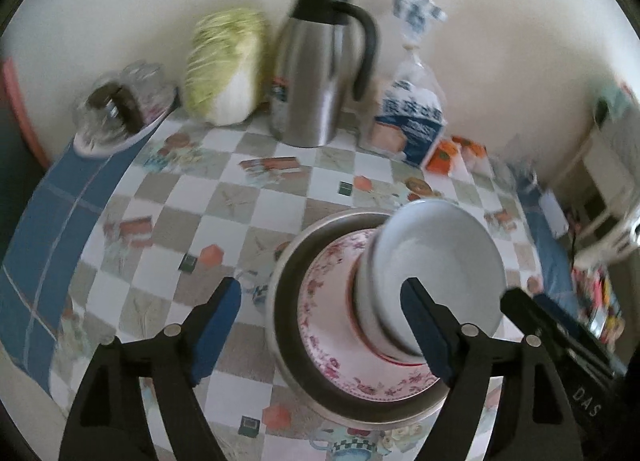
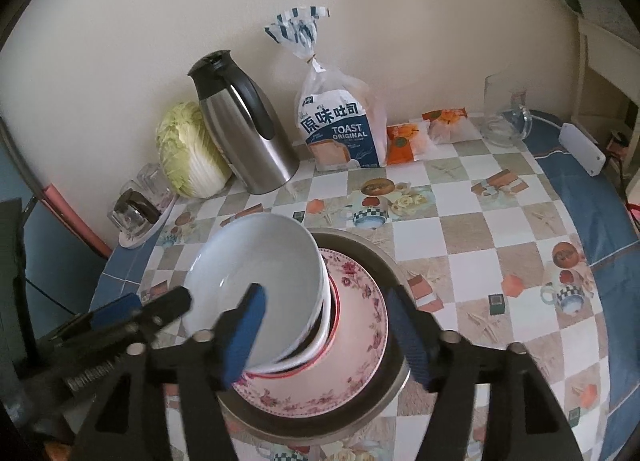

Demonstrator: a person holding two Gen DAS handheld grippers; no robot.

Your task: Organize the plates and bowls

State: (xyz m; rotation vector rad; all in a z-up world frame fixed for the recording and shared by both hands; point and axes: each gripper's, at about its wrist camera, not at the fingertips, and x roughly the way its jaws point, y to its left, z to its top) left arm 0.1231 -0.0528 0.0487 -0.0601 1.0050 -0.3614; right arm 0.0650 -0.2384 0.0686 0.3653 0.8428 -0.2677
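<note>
1. white bowl tops the bowl stack on the floral plate, inside a metal pan on the table.
2. left claw open, empty.
3. right claw open, straddling the bowl rim.
</note>
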